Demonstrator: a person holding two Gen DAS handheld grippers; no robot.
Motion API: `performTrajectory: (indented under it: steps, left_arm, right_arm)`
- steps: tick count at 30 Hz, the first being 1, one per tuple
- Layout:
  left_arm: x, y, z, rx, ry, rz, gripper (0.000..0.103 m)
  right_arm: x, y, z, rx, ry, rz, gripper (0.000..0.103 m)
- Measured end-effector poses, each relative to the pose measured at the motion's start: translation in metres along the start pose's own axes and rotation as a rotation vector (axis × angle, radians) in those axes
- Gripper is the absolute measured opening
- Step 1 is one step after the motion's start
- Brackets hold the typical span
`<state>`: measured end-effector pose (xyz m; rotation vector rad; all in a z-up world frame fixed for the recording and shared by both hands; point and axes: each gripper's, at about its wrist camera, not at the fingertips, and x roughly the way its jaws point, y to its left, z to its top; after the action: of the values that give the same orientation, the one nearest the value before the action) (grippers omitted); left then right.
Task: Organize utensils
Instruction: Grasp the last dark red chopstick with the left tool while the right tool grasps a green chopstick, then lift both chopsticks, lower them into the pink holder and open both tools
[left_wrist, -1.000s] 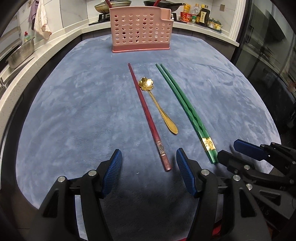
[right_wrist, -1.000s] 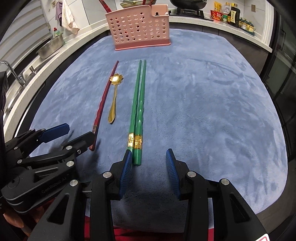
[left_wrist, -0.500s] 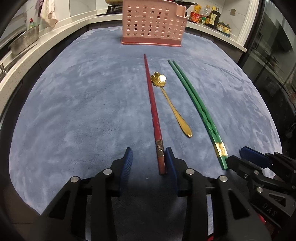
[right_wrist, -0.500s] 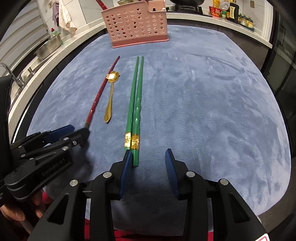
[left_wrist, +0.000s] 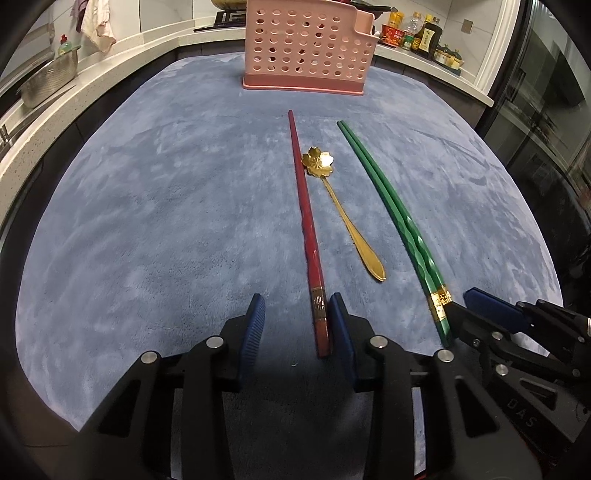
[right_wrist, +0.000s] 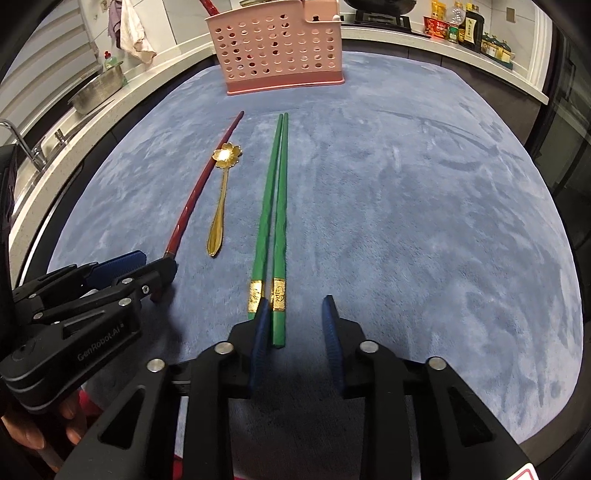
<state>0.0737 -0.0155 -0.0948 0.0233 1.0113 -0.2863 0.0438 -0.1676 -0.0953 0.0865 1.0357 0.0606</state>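
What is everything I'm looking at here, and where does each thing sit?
Red chopstick: one, dark red, on the mat, near end between the left gripper's fingers.
Green chopsticks: two, green with gold bands, side by side, right of the spoon.
Spoon: one, gold, flower-shaped bowl, between red and green.
Holder: one, pink, perforated, far end of mat.
Mat: one, blue-grey, under everything.
Left gripper: black, blue pads, open.
Right gripper: same, open, at the green ends.

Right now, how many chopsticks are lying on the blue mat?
3: one red chopstick left of the gold spoon, two green chopsticks side by side right of it. Any inside the pink holder can't be counted.
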Motion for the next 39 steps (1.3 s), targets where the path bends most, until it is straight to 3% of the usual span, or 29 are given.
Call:
performTrajectory:
  steps: [5, 10, 14, 26, 39]
  left_arm:
    - [0.001, -0.001, 0.001, 0.002, -0.006, -0.004, 0.034]
    - [0.000, 0.001, 0.002, -0.012, -0.001, -0.033, 0.021]
    - [0.000, 0.001, 0.002, -0.019, 0.010, -0.066, 0.008]
    - [-0.027, 0.005, 0.005, -0.030, -0.037, -0.068, 0.007]
    - [-0.088, 0.016, 0.048, -0.043, -0.201, -0.052, 0.007]
  right_arm:
    - [0.004, 0.003, 0.003, -0.014, -0.004, 0.002, 0.018]
    - [0.005, 0.002, 0.004, -0.012, -0.004, 0.011, 0.008]
    - [0.004, 0.002, 0.003, -0.004, -0.002, 0.018, 0.007]
    - [-0.016, 0.000, 0.005, 0.014, -0.033, 0.042, 0.007]
    - [-0.077, -0.014, 0.046, 0.060, -0.193, 0.054, 0.007]
